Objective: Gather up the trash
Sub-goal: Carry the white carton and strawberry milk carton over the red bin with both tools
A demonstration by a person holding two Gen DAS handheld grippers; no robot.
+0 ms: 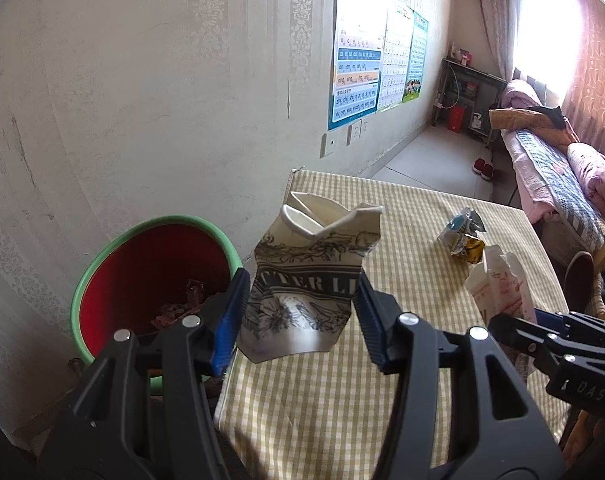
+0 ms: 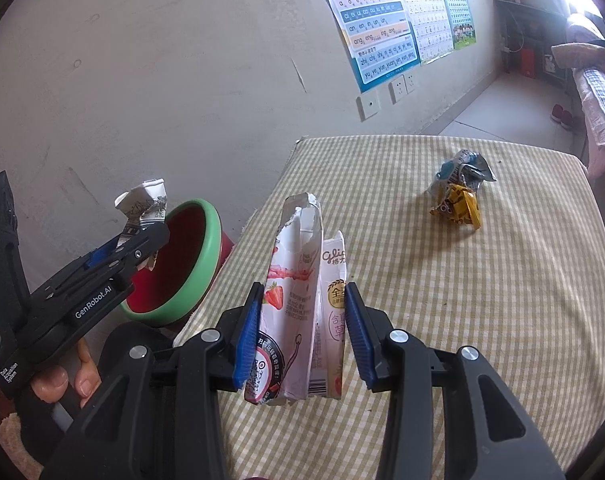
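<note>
My left gripper (image 1: 298, 312) is shut on a crushed paper cup (image 1: 310, 272) with dark print, held above the table's left edge beside the red bin (image 1: 150, 272) with a green rim. The right wrist view shows that cup (image 2: 144, 204) and the left gripper (image 2: 142, 246) over the bin (image 2: 182, 264). My right gripper (image 2: 302, 332) is shut on a torn pink-and-white strawberry carton (image 2: 298, 304), lifted off the checked tablecloth (image 2: 462, 300). The carton (image 1: 498, 284) also shows at the right of the left wrist view. A crumpled silver-and-yellow wrapper (image 2: 460, 192) lies on the table.
The bin holds some dark trash (image 1: 182, 304) and stands on the floor against the wall. A hand (image 2: 62, 380) holds the left gripper's handle. The wrapper (image 1: 464, 232) lies far right on the cloth (image 1: 402, 280). A bed (image 1: 562, 168) stands beyond the table.
</note>
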